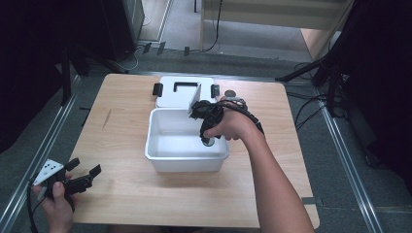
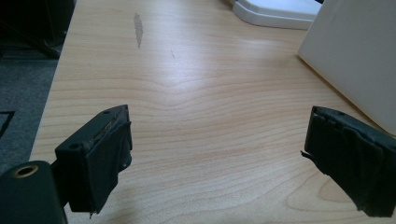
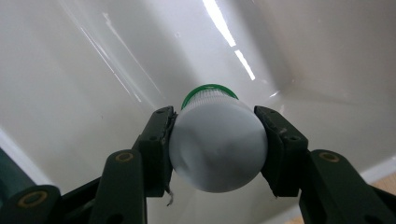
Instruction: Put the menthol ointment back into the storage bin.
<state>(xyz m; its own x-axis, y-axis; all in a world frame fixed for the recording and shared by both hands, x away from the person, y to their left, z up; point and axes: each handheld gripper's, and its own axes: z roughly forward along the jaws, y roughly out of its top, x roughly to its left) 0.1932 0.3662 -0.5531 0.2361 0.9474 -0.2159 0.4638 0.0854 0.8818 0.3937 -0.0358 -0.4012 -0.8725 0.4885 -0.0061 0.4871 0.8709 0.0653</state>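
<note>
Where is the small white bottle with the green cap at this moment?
The small white bottle with the green cap is clamped in the right tongs, inside the white plastic bin, near its right wall in the high view.

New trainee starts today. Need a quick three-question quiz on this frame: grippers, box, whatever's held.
1. True or false: the right gripper is shut on a white bottle with a green cap.
2. Where is that bottle? A) on the bare table beside the lid B) inside the white box C) on the floor
3. Fill in: the left gripper has its jaws ____ over the wooden table, with nothing between them.

Key: 1 true. 2 B: the bottle hangs cap down within the box walls, and the box's lid lies behind the box on the table. 3 open.
</note>
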